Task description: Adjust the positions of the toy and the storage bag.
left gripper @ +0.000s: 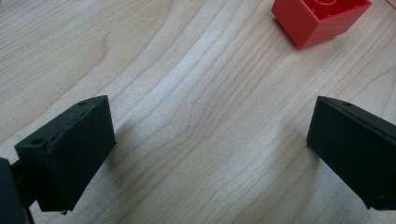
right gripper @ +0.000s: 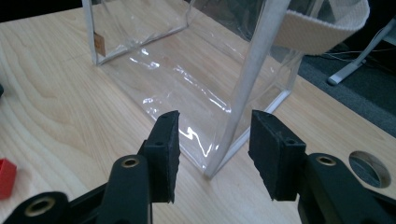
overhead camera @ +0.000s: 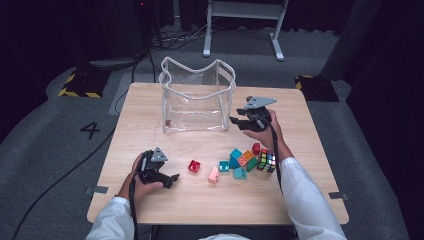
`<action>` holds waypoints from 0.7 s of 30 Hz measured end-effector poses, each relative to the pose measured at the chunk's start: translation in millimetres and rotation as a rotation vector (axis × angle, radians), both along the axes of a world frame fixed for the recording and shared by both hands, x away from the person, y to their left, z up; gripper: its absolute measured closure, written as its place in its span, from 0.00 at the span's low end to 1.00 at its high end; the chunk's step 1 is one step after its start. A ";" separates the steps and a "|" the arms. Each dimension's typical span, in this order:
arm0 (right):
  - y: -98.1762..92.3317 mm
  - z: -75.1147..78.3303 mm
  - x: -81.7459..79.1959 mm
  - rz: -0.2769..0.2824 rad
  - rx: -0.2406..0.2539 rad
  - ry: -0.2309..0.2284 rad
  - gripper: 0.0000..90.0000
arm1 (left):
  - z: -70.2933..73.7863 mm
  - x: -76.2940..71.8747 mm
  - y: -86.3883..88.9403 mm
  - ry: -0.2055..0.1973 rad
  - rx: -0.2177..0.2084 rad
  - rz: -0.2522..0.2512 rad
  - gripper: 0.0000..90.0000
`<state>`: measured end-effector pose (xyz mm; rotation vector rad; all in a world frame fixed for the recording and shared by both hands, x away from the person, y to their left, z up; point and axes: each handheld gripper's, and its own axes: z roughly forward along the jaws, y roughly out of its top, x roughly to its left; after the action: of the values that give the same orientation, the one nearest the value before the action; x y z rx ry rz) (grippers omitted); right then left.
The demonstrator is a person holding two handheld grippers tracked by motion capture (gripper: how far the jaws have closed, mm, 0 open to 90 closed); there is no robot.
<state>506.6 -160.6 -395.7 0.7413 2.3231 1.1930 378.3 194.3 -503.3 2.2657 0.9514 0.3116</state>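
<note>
Clear plastic bag (overhead camera: 197, 97) empty; toy blocks (overhead camera: 240, 162) near it on the surface (overhead camera: 310, 200). Our right tongs (right gripper: 212, 144) released, straddling bag's corner; left tongs (left gripper: 205, 149) released.

One clear bag (overhead camera: 197, 95), one puzzle cube (overhead camera: 267, 161), about seven toy blocks (overhead camera: 194, 166)

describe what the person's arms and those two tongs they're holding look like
Both arms wear white sleeves. The left tongs and right tongs are black, each topped with a grey three-cornered plate and trailing a black cable. Up close, the right tongs' blocky pads are matte black with small holes; brass-coloured rings sit in the arms behind them.
</note>
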 end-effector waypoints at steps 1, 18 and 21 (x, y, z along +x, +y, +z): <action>0.0 0.0 0.0 0.000 0.000 0.000 0.60 | 0.0 0.0 0.0 0.000 0.000 0.000 0.01; 20.9 -2.8 23.0 -0.043 -0.052 -0.028 0.69 | 0.5 -0.2 0.9 -0.010 0.007 -0.012 0.01; 16.5 -7.0 27.2 -0.075 -0.061 -0.003 0.68 | 0.3 -0.4 0.6 -0.005 0.003 -0.013 0.01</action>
<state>533.8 -144.2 -402.8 0.7966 2.2971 1.0858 377.9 194.9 -503.0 2.2714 0.9346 0.3126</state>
